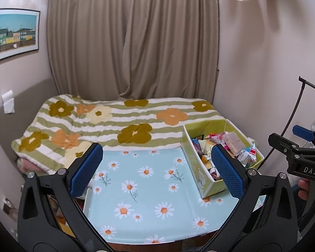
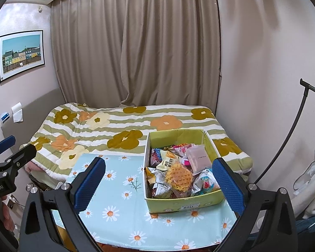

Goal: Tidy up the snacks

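On the daisy-print table at the foot of the bed, nothing lies at the 9 o'clock side; the cloth there is bare. The left gripper hangs above it with its blue pads spread wide and nothing between them. In the left wrist view, a white tray edge peeks out at about 8 o'clock, under the left finger, with something reddish beside it that I cannot make out.

Moving toward 3 o'clock, the green cardboard box sits on the table's right half, its far end near the flowered blanket. It is full of mixed snacks in a loose heap. The right gripper hovers in front of the box, jaws equally wide, holding nothing.

The waffle packet lies on top near the box's front, at roughly 6 o'clock within it. It is probably light, but the clear film looks slick and the waffle inside brittle, so a gentle pinch at the sealed edge should serve better than squeezing the middle. The pink flat pouch at 2 o'clock looks soft and thin (easy to take by one corner). The crinkled foil packets at 7 o'clock are likely to slide and rustle, so grasp them across the crimped end. The box itself seems stiff enough to be pushed by its wall.
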